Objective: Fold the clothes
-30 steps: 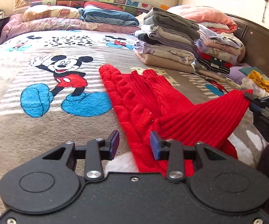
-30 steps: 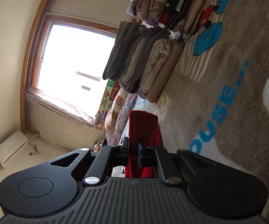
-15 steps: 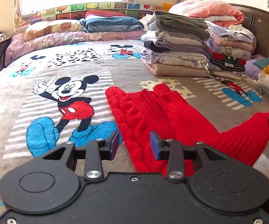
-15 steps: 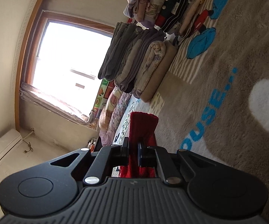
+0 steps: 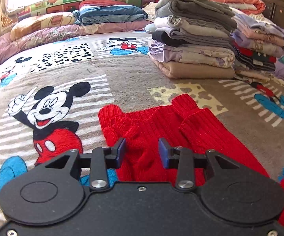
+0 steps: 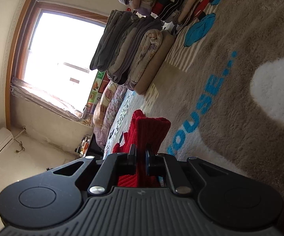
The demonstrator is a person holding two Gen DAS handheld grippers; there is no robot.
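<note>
Left claw (image 5: 141, 150) open above red ribbed knitted sweater (image 5: 151, 125) on bed; right claw (image 6: 141, 158) clamped on its fabric.

Left wrist view: upright, low over the bed blanket (image 5: 134, 82), looking forward past the spread fingers of the left gripper (image 5: 141, 150) toward the window end. Red knit garment (image 5: 153, 125) lies close ahead, between and beyond the fingertips.

Right wrist view: rolled sideways, blanket (image 6: 230, 90) on the fingers' right, window (image 6: 63, 59) on their left. Right gripper (image 6: 141, 158) close to the red garment (image 6: 149, 131).

Shared: garment, folded clothes stack (image 5: 193, 37) (image 6: 130, 51), blanket.
</note>
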